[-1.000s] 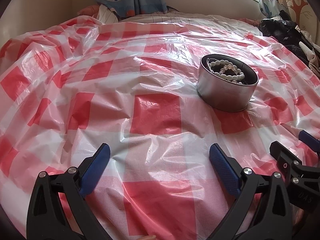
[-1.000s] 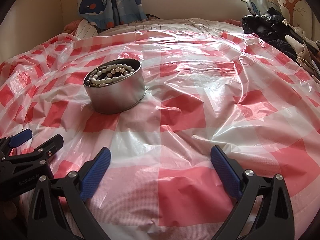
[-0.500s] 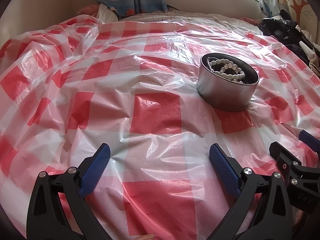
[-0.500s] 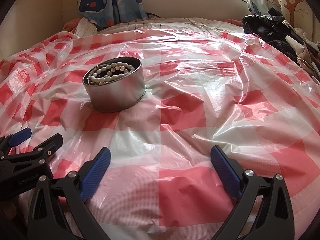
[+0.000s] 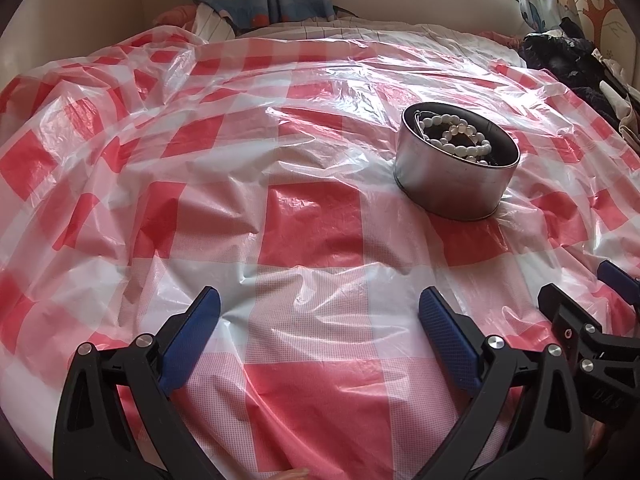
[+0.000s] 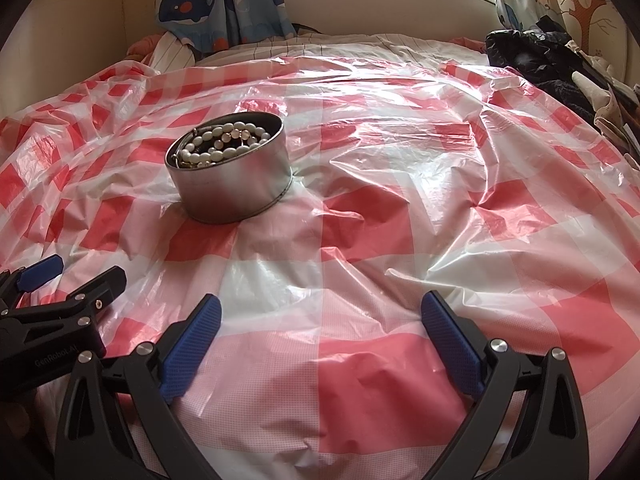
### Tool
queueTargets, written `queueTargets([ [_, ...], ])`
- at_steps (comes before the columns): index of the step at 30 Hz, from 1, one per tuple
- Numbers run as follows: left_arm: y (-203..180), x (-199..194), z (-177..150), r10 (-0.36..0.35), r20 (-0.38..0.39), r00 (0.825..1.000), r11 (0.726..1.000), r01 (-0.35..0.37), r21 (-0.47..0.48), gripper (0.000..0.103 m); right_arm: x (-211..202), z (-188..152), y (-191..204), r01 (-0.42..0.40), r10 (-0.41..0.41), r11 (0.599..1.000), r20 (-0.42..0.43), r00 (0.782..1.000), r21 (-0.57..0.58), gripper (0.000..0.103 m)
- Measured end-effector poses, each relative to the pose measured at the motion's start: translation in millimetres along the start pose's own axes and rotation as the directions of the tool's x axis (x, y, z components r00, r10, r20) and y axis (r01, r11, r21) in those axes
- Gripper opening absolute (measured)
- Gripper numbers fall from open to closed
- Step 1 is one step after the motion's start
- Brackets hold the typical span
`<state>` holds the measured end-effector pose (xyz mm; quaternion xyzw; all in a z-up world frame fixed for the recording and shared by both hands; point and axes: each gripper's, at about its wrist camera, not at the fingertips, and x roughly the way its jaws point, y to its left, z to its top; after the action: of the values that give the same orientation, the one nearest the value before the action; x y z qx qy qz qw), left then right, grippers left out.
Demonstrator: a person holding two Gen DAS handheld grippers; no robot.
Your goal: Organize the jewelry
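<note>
Both tools gape empty, well short of the bead-filled tin (image 5: pixel 452 184).

A red-and-white checked plastic sheet (image 6: pixel 360 240) is covering the bed. On it a silver-grey tin (image 6: pixel 236 188) is showing white beads (image 6: pixel 224 142) (pearly, some faintly pink). Behind the tin, a blue whale-print curtain (image 6: pixel 208 0) is hanging. Both grippers' pads (image 5: pixel 188 340) are showing blue on black frames.

The left hand-held gripper (image 6: pixel 42 276) reads "GenRobot.AI"; the right hand-held gripper (image 5: pixel 592 300) reads "DAS"
</note>
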<state>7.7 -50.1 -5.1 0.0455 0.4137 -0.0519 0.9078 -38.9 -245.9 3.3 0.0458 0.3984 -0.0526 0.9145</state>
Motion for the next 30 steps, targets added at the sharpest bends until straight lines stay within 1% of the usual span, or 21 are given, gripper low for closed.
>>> queueTargets([
  [30, -0.5, 2.3, 0.6, 0.002, -0.014, 1.0, 1.0, -0.002, 0.004, 0.096, 0.2, 1.0, 1.1, 0.001, -0.001, 1.0, -0.002, 1.0, -0.001, 0.096],
])
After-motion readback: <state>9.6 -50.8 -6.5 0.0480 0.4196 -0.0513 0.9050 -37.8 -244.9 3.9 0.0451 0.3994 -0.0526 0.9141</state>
